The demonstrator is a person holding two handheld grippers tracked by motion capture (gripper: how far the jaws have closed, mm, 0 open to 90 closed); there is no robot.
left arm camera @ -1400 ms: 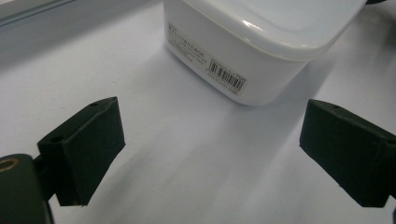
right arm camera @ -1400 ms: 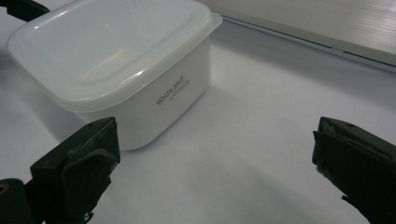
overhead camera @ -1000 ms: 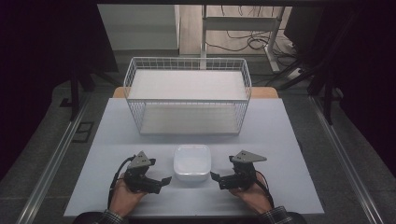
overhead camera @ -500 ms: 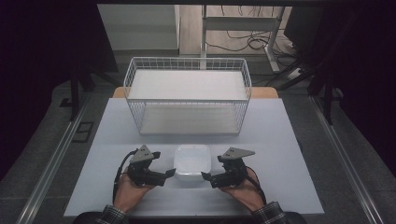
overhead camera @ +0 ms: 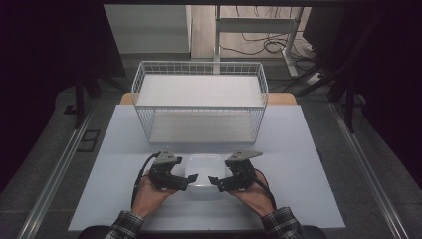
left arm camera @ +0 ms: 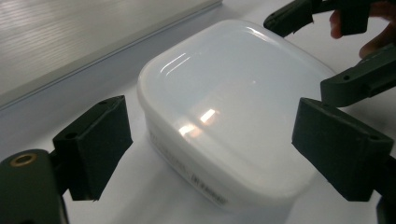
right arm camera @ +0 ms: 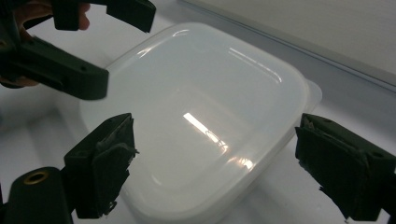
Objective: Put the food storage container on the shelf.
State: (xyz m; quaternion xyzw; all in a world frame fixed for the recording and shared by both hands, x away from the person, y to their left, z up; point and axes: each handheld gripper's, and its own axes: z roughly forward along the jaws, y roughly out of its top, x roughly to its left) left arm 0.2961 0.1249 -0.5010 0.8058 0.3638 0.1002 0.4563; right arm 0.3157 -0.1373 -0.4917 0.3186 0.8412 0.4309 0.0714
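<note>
Since the earlier frames, both hand-held grippers have been brought inward toward the white plastic container [overhead camera: 203,175], which has kept its place on the desk [overhead camera: 298,164]. The left hand-held gripper [overhead camera: 191,178] is now seen at the container's 9 o'clock side and the right hand-held gripper [overhead camera: 214,180] at its 3 o'clock side, each held in a hand reaching in from 6 o'clock. The jaws of both have just been closing a little, yet they are still spread wide. In the left gripper view, a corner of the lidded container [left arm camera: 224,116] lies between the 2 black pads, with a gap seen on either side. In the right gripper view, the container [right arm camera: 205,121] is likewise straddled by the pads without contact, and nothing is gripped. The white wire basket [overhead camera: 199,99] is found at 12 o'clock of the container, well apart from it, toward the far edge of the desk.
</note>
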